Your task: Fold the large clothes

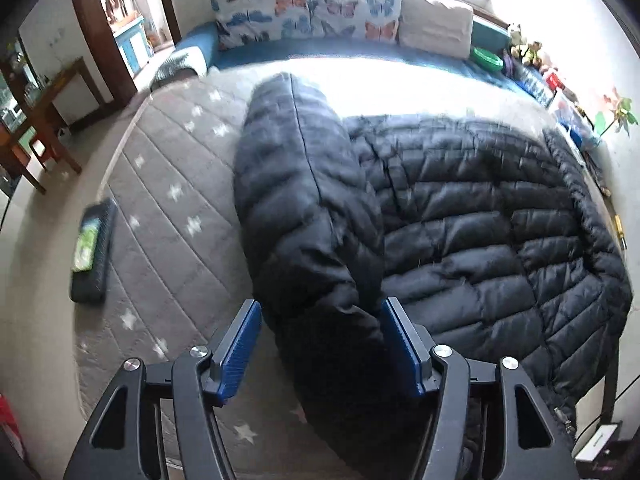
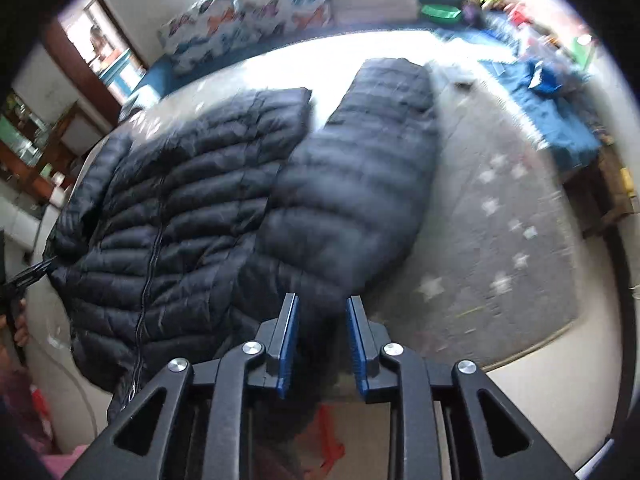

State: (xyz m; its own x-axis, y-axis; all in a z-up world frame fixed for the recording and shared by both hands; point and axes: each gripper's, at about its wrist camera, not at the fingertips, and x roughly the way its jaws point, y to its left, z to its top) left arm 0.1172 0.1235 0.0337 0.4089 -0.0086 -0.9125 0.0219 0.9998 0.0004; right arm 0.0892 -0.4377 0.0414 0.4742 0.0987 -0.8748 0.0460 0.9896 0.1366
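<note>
A large black quilted puffer jacket (image 1: 480, 216) lies spread on a grey star-patterned bed cover (image 1: 168, 184). In the left wrist view its sleeve (image 1: 304, 200) runs up from between my fingers. My left gripper (image 1: 322, 312) is wide open with the sleeve's end between its blue pads, not clamped. In the right wrist view the jacket (image 2: 180, 220) fills the left and its other sleeve (image 2: 360, 168) runs up the middle. My right gripper (image 2: 322, 308) is partly closed around the sleeve's end; whether it pinches the fabric is unclear.
Butterfly-print pillows (image 1: 308, 8) and a white cushion (image 1: 436, 24) line the bed's far edge. A dark flat case with a green label (image 1: 92, 240) lies on the bed's left. A wooden table (image 1: 36, 120) stands at left. Toys and a green bowl (image 1: 486, 58) sit at the right.
</note>
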